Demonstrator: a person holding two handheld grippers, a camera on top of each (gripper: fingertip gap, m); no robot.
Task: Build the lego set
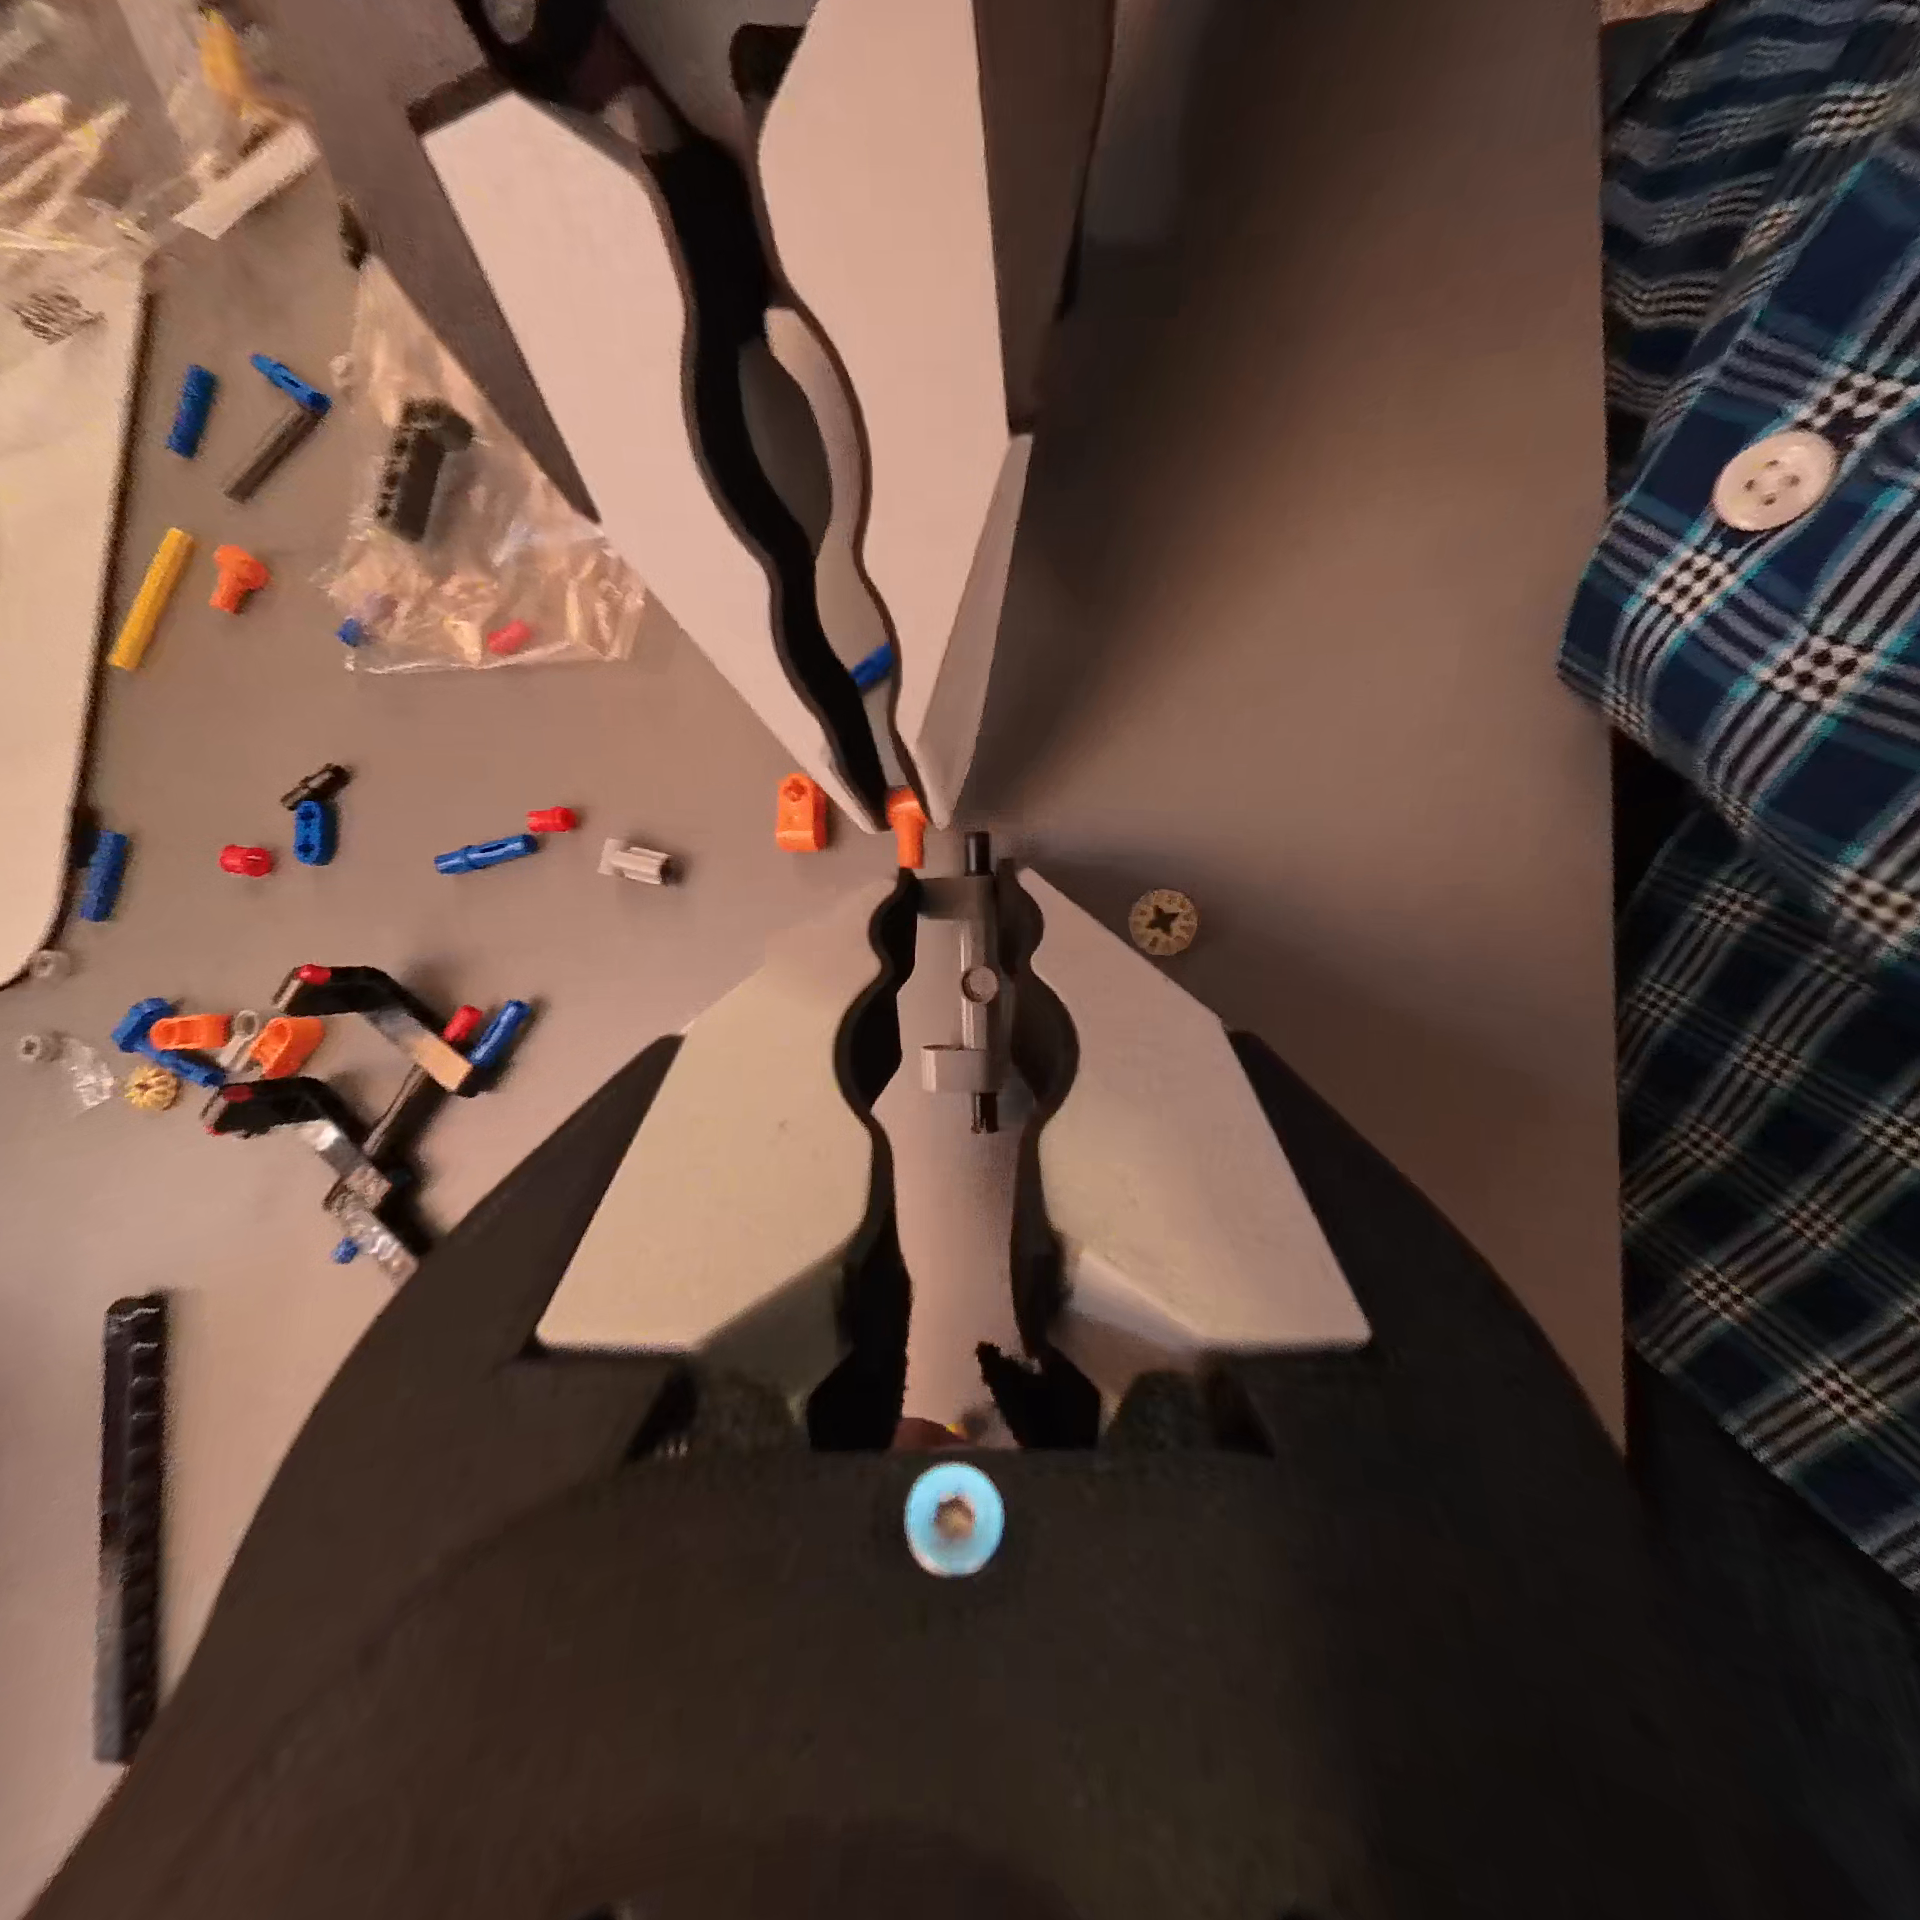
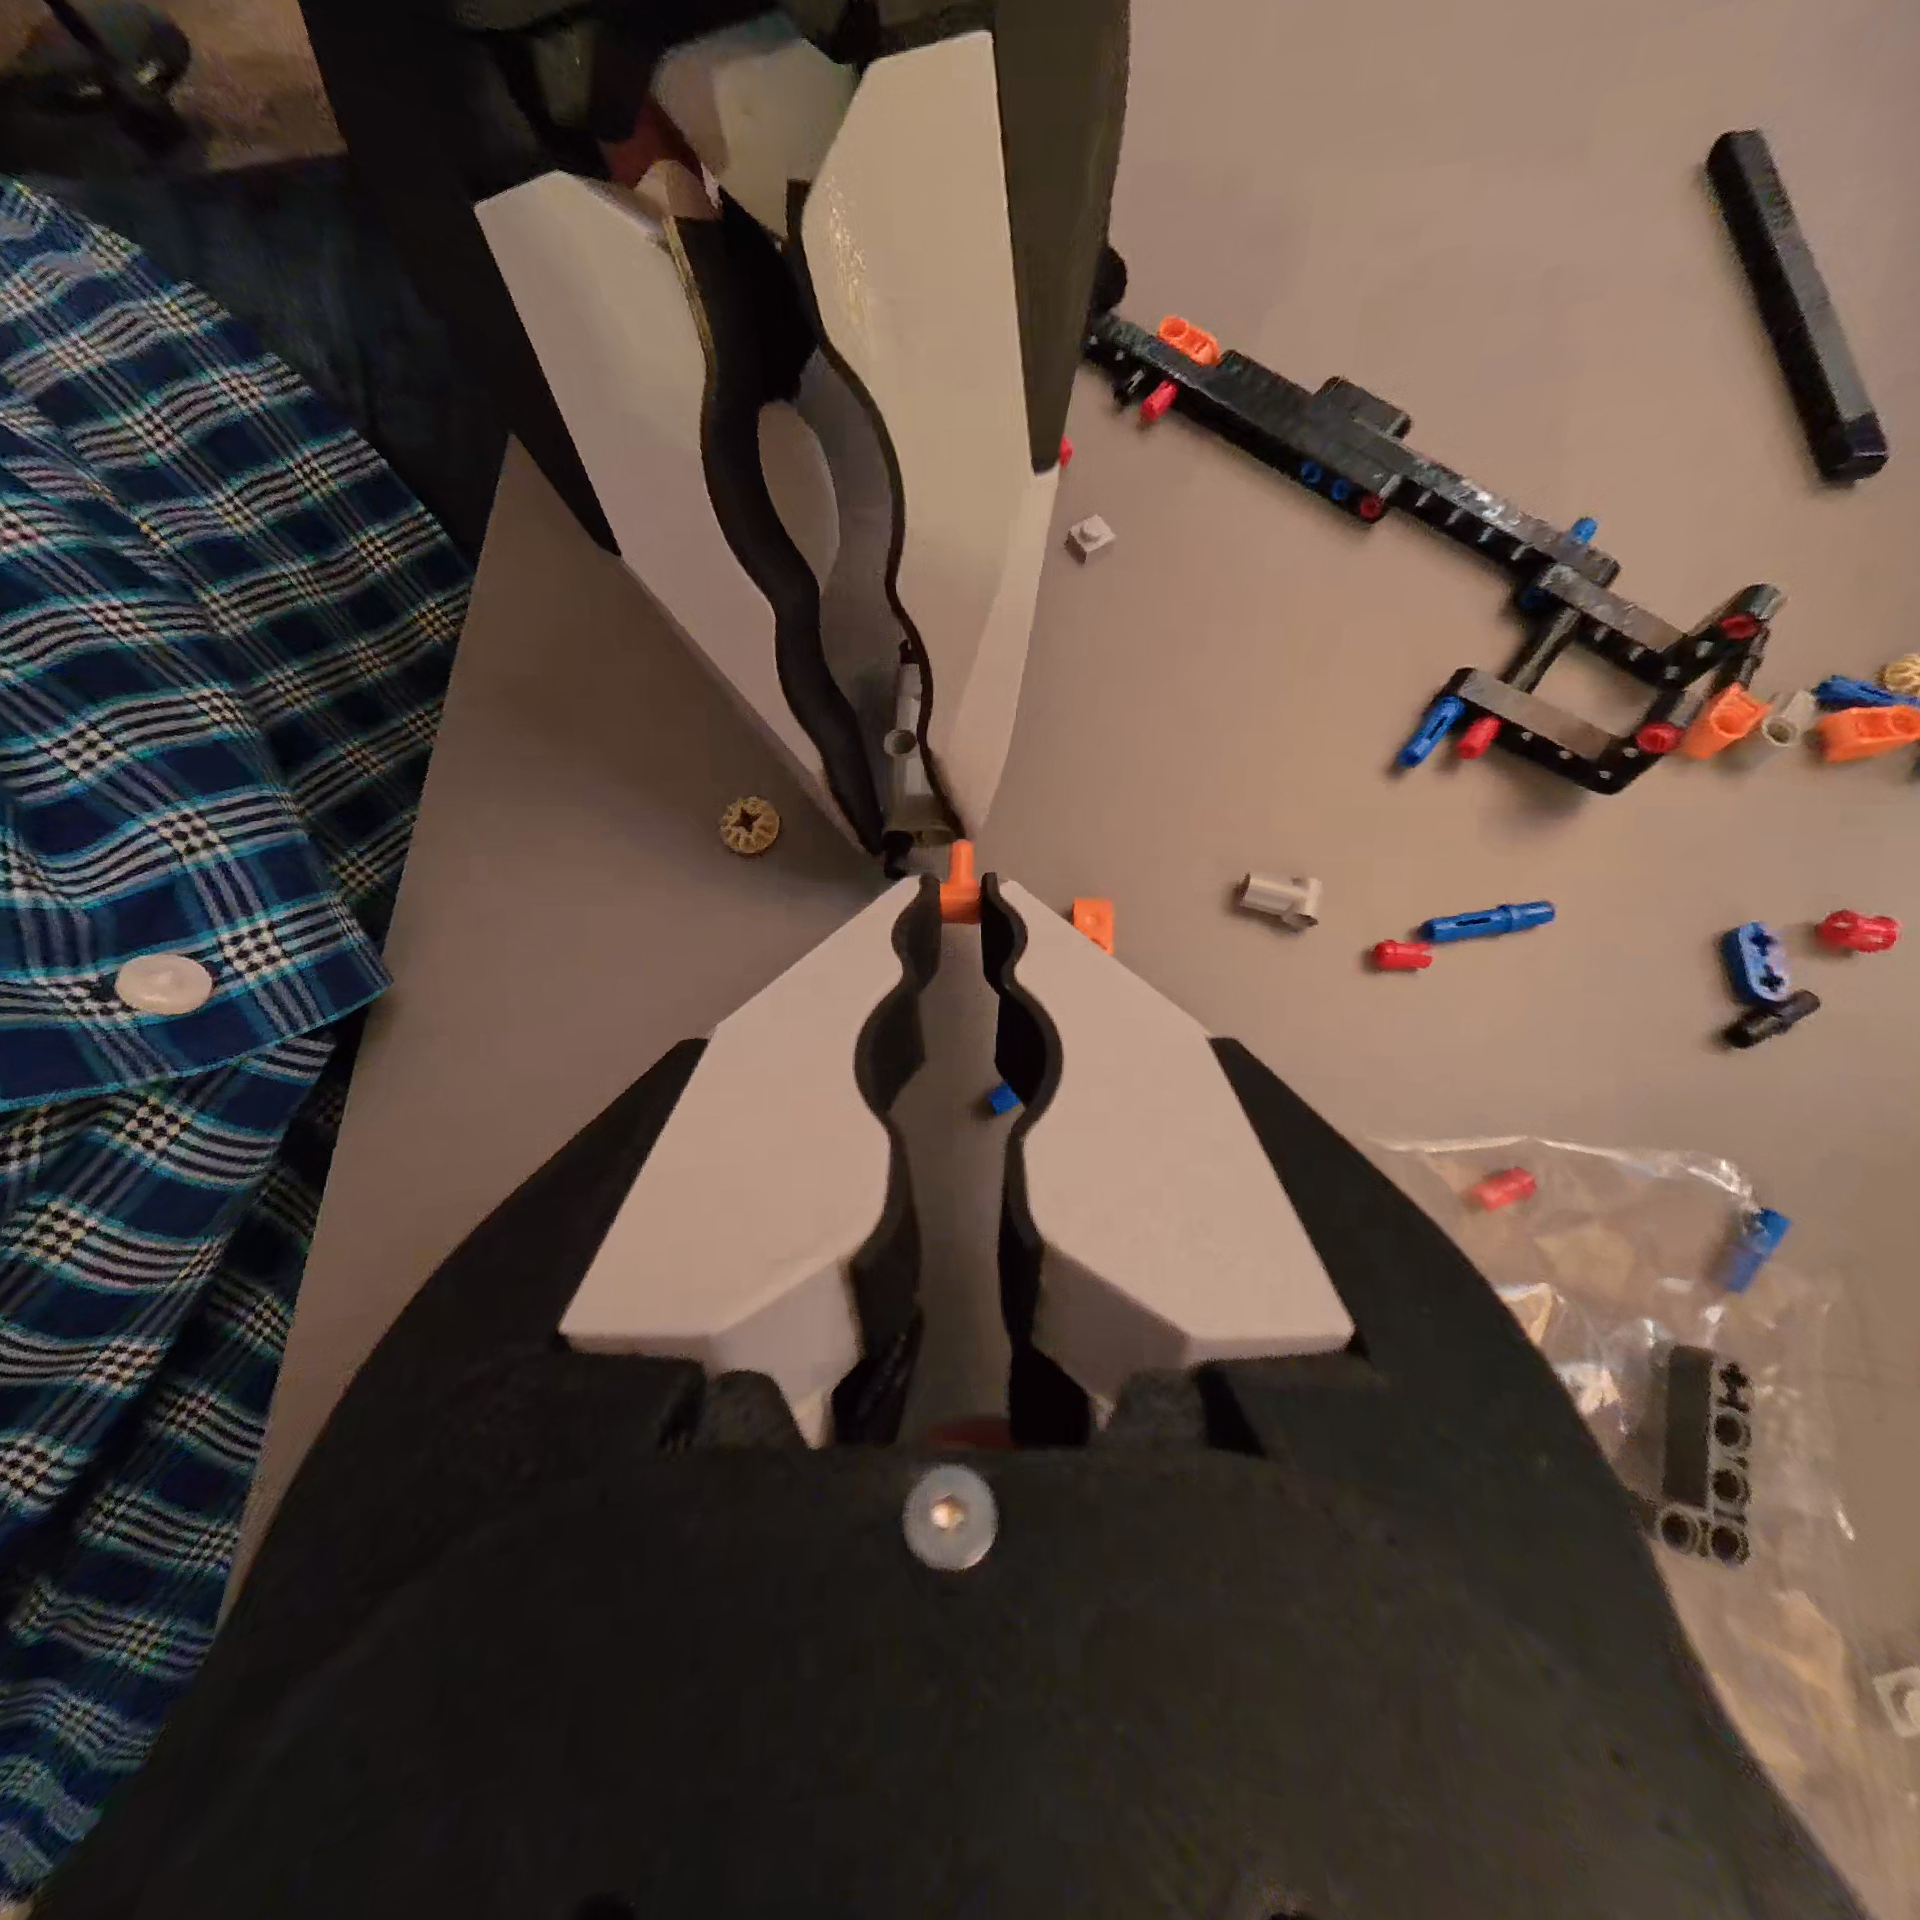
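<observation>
The left gripper (image 1: 961, 883) is clamping a grey lego assembly (image 1: 966, 997) between its narrowed fingers, a black axle running through it. Tip to tip, the right gripper (image 2: 961, 883) is pinching an orange pin (image 2: 959, 894) against the assembly's end. A tan gear (image 1: 1163, 920) is lying just beside them on the grey table (image 1: 675, 987). A black lego frame (image 2: 1558, 665) is sitting well apart among loose pieces.
</observation>
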